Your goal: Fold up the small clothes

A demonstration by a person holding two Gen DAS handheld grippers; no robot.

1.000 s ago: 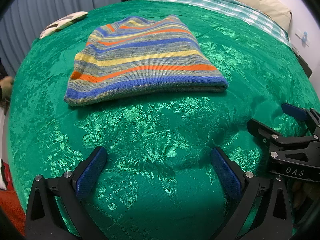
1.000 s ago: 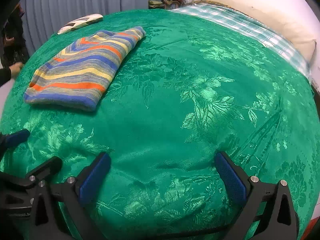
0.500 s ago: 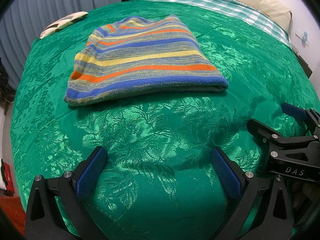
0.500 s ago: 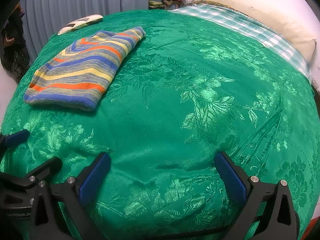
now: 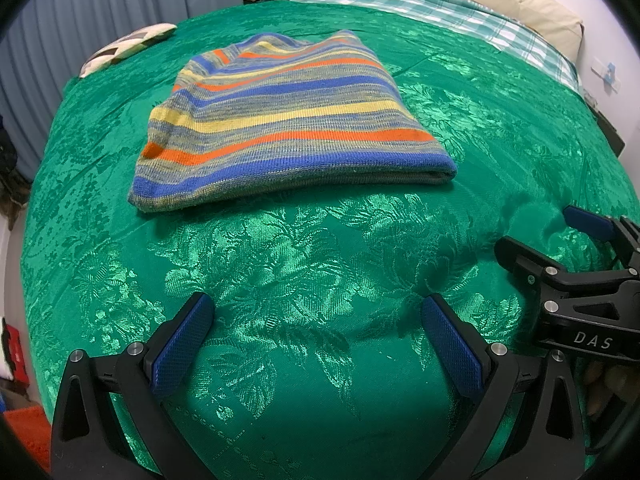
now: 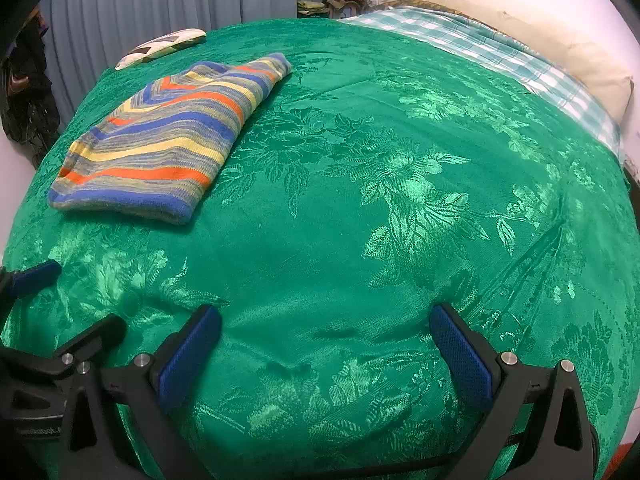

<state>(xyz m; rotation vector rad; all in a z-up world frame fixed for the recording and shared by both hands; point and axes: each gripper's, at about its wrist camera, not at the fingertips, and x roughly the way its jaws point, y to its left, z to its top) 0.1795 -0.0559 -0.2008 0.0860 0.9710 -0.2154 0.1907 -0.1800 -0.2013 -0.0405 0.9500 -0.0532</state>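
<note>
A striped knit garment (image 5: 280,120) in blue, orange, yellow and grey lies folded flat on the green bedspread (image 5: 312,264). In the right wrist view it lies at the far left (image 6: 168,136). My left gripper (image 5: 316,332) is open and empty, low over the bedspread, well short of the garment's near edge. My right gripper (image 6: 324,344) is open and empty, over bare bedspread to the right of the garment. The right gripper also shows at the right edge of the left wrist view (image 5: 576,264), and the left gripper at the left edge of the right wrist view (image 6: 52,312).
A checked green sheet (image 6: 480,48) and a cream pillow (image 6: 540,40) lie at the far right of the bed. A patterned cushion (image 5: 124,46) sits at the far left edge. Blue-grey curtains (image 6: 160,0) hang behind. Dark clothing (image 6: 24,92) hangs at the left.
A person's hand seen at the far left edge a second ago is gone. The grippers and the garment have not moved.
</note>
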